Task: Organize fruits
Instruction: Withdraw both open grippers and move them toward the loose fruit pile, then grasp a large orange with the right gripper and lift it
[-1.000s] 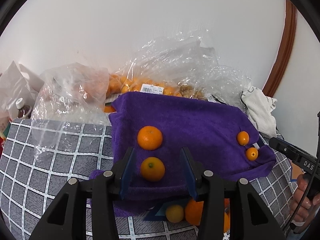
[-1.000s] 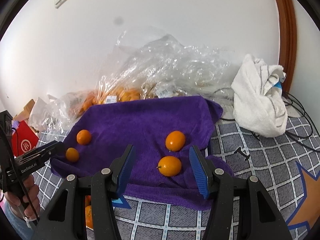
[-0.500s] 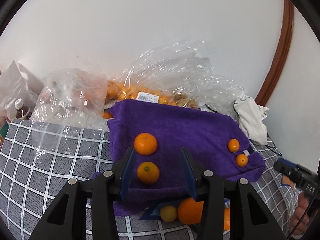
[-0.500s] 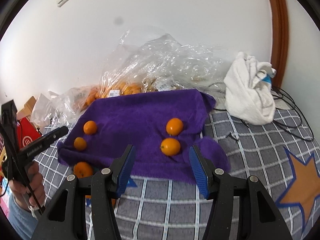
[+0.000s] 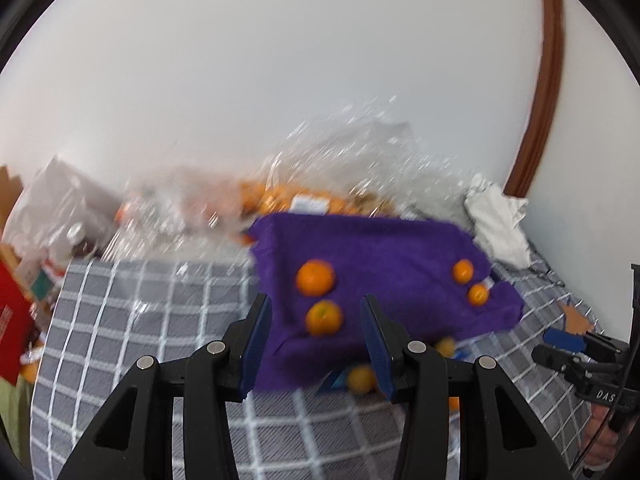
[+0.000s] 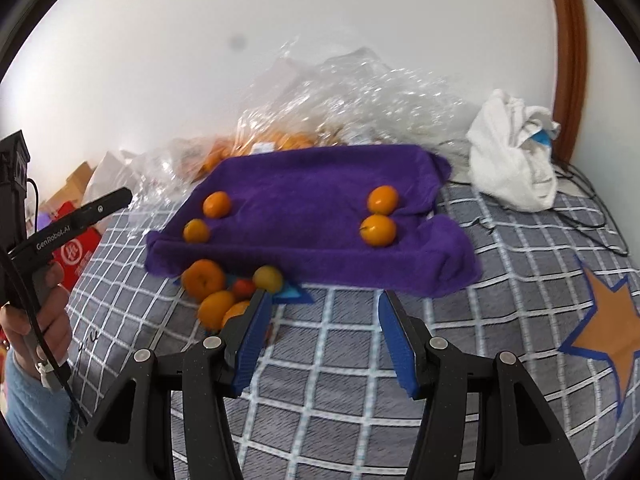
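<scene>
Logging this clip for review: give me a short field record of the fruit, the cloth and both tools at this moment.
surface: grey checked cover
cloth: purple towel
fruit on towel: four, in two pairs, left pair and right pair
fruit off towel: loose pile at the towel's front edge
left tool: open, empty
right tool: open, empty
behind towel: clear plastic bags

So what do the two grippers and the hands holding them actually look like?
Both grippers, left and right, are matte black with silver pivot screws and ribbed blue finger pads. Side-on, one reads "GenRobot.AI" and trails a black cable. The left hand is bare, with a light blue sleeve.
</scene>
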Action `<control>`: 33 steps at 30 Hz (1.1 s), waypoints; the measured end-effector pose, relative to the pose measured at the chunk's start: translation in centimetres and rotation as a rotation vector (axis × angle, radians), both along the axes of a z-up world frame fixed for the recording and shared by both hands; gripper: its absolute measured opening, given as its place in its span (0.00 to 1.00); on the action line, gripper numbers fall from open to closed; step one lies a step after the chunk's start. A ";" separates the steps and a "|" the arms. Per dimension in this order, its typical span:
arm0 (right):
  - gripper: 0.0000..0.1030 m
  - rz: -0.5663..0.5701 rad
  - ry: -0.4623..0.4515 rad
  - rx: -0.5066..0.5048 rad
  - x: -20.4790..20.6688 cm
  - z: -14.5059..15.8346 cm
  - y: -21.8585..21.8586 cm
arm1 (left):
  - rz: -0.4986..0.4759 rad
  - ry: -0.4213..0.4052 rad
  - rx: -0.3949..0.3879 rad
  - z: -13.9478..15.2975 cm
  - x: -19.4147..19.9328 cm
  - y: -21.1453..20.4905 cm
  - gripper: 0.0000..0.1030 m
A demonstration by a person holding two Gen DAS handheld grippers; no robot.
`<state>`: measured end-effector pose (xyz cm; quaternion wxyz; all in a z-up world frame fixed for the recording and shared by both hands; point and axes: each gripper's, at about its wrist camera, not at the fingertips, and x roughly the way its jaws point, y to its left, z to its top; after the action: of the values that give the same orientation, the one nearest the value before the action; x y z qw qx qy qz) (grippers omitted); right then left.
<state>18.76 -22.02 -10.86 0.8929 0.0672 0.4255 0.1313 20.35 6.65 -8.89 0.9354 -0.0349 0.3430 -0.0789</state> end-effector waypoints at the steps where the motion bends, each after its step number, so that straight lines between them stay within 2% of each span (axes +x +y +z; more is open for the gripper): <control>1: 0.54 0.009 0.007 0.002 0.0 -0.3 0.4 | 0.008 0.019 -0.001 -0.5 -0.2 0.8 0.42; 4: 0.51 0.041 0.033 0.002 -0.1 -1.5 1.9 | 0.034 0.051 -0.007 -1.7 -0.8 2.4 0.42; 11: 0.48 0.155 0.054 0.015 -0.5 -2.8 5.2 | 0.019 0.073 -0.103 -4.0 -1.3 3.8 0.42; 16: 0.48 0.224 0.070 -0.056 -0.3 -3.8 7.7 | 0.047 0.123 -0.098 -5.6 -0.7 4.0 0.42; 19: 0.48 0.223 0.077 -0.093 0.3 -4.6 8.3 | 0.069 0.111 -0.122 -5.6 -0.9 4.6 0.42; 22: 0.48 0.212 0.089 -0.089 1.1 -5.1 8.3 | 0.087 0.093 -0.137 -5.5 -1.0 4.9 0.45; 25: 0.48 0.205 0.120 -0.082 1.8 -5.7 8.2 | 0.091 0.091 -0.126 -5.6 -1.0 4.8 0.45; 28: 0.48 0.208 0.104 -0.081 1.9 -5.9 8.3 | 0.083 0.095 -0.101 -5.9 -1.0 4.3 0.45; 31: 0.40 0.202 0.087 -0.100 1.6 -5.9 8.2 | 0.065 0.100 -0.083 -6.2 -0.9 3.7 0.45; 33: 0.40 0.201 0.088 -0.088 1.6 -5.8 7.9 | 0.051 0.102 -0.080 -6.3 -1.0 3.4 0.45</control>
<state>20.32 -14.16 -16.64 0.8576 -0.0096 0.4744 0.1984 19.37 10.07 -15.22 0.9161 -0.0851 0.3860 -0.0668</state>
